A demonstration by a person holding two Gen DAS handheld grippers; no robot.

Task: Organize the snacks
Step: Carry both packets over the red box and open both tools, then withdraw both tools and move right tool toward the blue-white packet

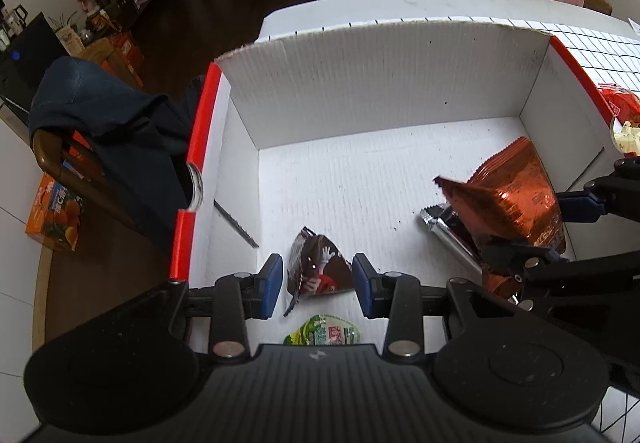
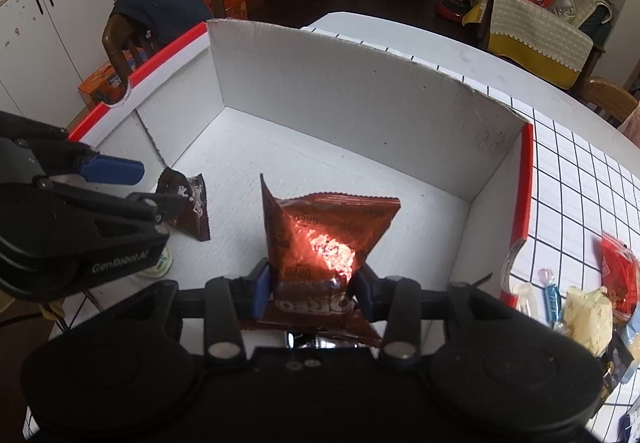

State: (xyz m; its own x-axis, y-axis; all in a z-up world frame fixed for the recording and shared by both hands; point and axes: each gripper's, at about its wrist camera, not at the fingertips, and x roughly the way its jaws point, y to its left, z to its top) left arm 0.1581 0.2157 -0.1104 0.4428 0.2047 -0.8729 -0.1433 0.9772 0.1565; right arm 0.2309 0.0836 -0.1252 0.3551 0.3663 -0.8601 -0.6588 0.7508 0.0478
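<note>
A white cardboard box [image 1: 360, 91] with red edges lies open on the table. My left gripper [image 1: 316, 279] is open inside the box, its blue pads on either side of a small dark brown snack packet [image 1: 316, 271] lying on the box floor; the packet also shows in the right wrist view [image 2: 188, 203]. My right gripper [image 2: 314, 291] is shut on a shiny brown Oreo packet [image 2: 324, 239] and holds it above the box floor; the packet also shows in the left wrist view [image 1: 508, 203]. A silver-ended packet [image 1: 444, 227] lies under it.
A green-lidded jelly cup [image 1: 324, 335] sits at the box's near edge. Loose snacks [image 2: 588, 307] lie on the checked tablecloth [image 2: 580, 171] right of the box. A chair with a dark jacket [image 1: 100, 111] stands left of the table.
</note>
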